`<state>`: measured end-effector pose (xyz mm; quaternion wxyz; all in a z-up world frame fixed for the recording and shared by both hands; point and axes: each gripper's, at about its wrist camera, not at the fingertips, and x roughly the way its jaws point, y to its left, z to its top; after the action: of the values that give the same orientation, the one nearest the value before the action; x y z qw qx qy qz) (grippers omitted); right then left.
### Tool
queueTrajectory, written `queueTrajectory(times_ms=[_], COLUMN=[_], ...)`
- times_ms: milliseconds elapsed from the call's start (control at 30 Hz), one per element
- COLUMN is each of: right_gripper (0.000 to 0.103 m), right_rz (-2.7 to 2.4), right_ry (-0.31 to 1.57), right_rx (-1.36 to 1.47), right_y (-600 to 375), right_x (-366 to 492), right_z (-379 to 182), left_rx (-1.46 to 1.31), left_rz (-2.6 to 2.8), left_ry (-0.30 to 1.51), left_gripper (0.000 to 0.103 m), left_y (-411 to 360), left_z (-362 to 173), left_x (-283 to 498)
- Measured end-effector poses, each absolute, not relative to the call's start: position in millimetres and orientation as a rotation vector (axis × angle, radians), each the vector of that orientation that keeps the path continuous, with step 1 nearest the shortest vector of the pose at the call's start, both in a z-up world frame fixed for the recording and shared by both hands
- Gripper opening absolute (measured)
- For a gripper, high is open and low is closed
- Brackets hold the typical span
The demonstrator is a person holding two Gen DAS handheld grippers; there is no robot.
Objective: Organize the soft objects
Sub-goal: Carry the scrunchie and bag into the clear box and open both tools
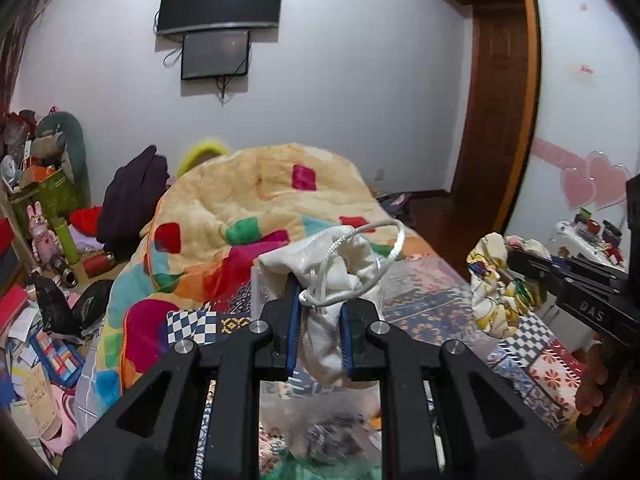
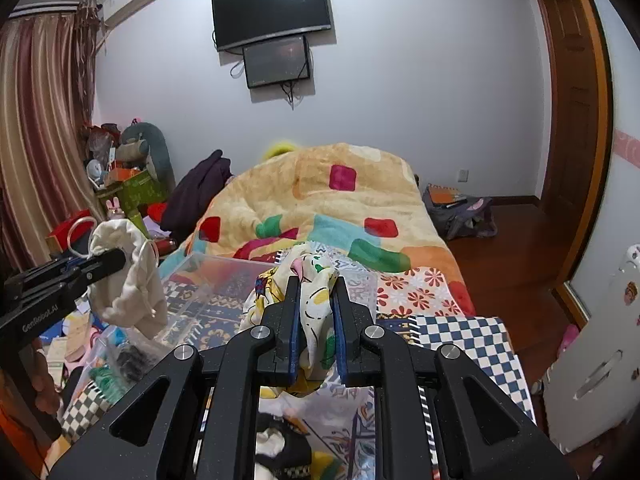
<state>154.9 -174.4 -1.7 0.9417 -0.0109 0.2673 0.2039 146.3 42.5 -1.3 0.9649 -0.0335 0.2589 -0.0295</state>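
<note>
A bed point(image 2: 460, 332) with a patchwork sheet filled most of both views; a heaped yellow quilt point(image 1: 248, 200) w/ coloured squares lay at its far end. Nearer, on the sheet, sat a clear plastic storage bin point(image 2: 216, 276), open-topped, w/ dark and coloured soft items low inside.

Over the bin, the left hand-held gripper point(image 1: 318, 300) was clamped on a white drawstring pouch point(image 1: 336, 280), gripping it around mid-body; the cord looped loose above and the rest hung below the pads. The right hand-held gripper point(image 2: 314, 304) was clamped on a yellow cartoon-print cloth point(image 2: 316, 320), bunched, w/ folds spilling out left and below.

Likely risks:
- The pouch cord loop could snag on a fingertip or the bin rim on release, dragging the pouch back out.
- The cloth's trailing folds could drape over the bin wall instead of dropping inside, since it hung near the bin's right side.
- Both items hung fairly near each other; lowering together might tangle them.

Pose: both grippers were held raised above the bed, roughly level, pointing toward the far wall, left and right side by side. A bit of each holding hand showed under the grip, in the other camera's view.
</note>
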Motion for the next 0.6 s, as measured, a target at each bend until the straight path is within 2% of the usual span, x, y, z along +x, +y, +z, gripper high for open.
queueTrajectory(times_ms=[367,600], right_gripper=[0.013,0.013], right_rz=[0.405,0.438], right_ry=[0.686,0.773], right_rx=[-0.079,-0.105], right_y=[-157.8,-152.0], right_x=[183.9,189.6], right_z=[-39.6,-53.1], left_rx=[-0.083,-0.085], left_rz=[-0.067,-0.086], left_ry=[0.699,0.722], left_gripper=[0.017,0.017], left_y=[47.8,40.9], left_z=[-47.2,-53.3], left_x=[181.4,180.8])
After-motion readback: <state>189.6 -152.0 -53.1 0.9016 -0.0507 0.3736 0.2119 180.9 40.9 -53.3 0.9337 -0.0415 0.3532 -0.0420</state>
